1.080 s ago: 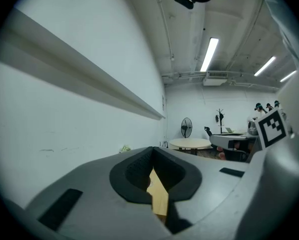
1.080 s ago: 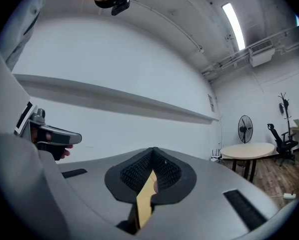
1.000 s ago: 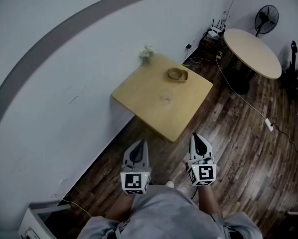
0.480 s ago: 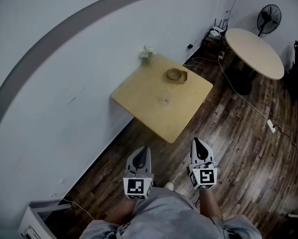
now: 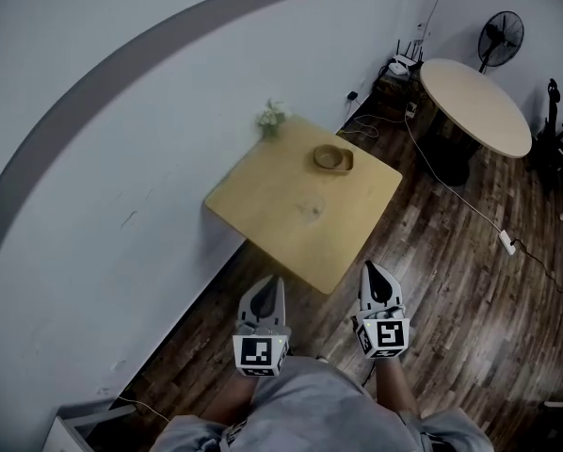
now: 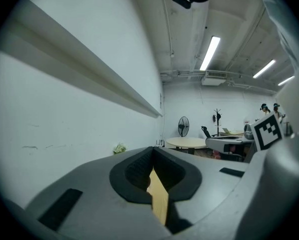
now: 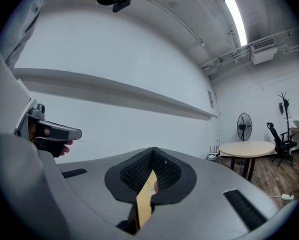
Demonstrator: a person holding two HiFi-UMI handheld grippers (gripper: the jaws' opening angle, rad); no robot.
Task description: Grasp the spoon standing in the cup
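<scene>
A square light-wood table (image 5: 263, 205) stands against the white wall. On its far side sits a round wooden cup or bowl (image 5: 333, 158); I cannot make out a spoon from here. A faint small thing (image 5: 310, 207) lies near the table's middle, too dim to identify. My left gripper (image 5: 267, 287) and right gripper (image 5: 377, 273) hang side by side over the floor, short of the table's near corner. Both are shut and empty. In the left gripper view the left gripper (image 6: 152, 151) has its pads together, as does the right gripper (image 7: 152, 151) in the right gripper view.
A small plant (image 5: 272, 116) stands at the table's far corner by the wall. A round table (image 5: 474, 102), a fan (image 5: 501, 31) and a cable (image 5: 451, 182) running to a power strip (image 5: 507, 243) are to the right. A white box (image 5: 74, 422) sits at the bottom left.
The head view has shifted a little, so the table sits slightly lower and further left. Both grippers have dropped slightly in the picture and stay shut.
</scene>
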